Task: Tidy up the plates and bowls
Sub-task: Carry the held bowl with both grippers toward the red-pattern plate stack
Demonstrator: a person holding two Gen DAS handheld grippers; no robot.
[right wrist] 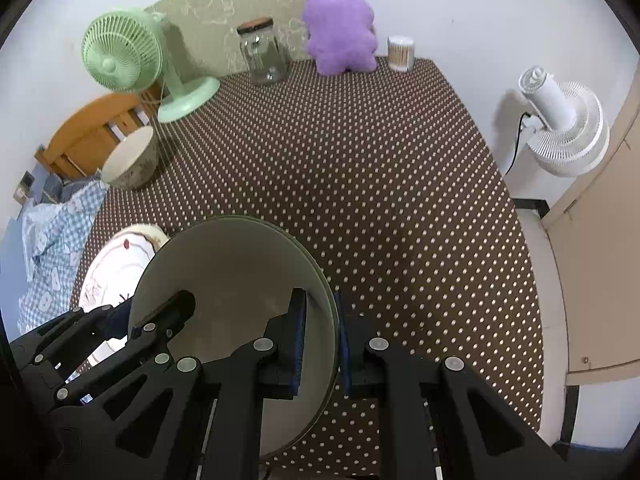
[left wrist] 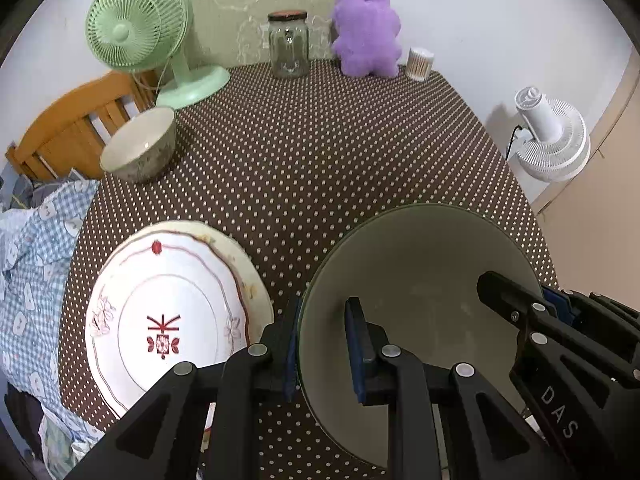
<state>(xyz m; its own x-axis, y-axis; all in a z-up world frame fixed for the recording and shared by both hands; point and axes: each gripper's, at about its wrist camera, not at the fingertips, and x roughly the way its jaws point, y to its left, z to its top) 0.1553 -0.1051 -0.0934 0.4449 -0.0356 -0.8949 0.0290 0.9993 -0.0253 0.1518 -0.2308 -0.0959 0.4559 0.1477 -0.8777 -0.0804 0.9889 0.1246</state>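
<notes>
Dotted brown table (left wrist: 320, 152) carried clutter along the far edge: green fan (left wrist: 136, 28) at 11 o'clock, glass jar (left wrist: 288, 46) and purple plush (left wrist: 366, 32) at 12, so the near half served as the work area. Both claws held the large grey-green bowl (left wrist: 420, 280) by opposite rims, left claw (left wrist: 320, 344) pinched on its 9 o'clock edge, right claw (right wrist: 322, 340) on its 3 o'clock edge, likely because it's too wide for one. Stacked plates (left wrist: 168, 312) lay at 8 o'clock just beside it; small bowl (left wrist: 140, 144) sat at 10 o'clock, probable nesting partner.
</notes>
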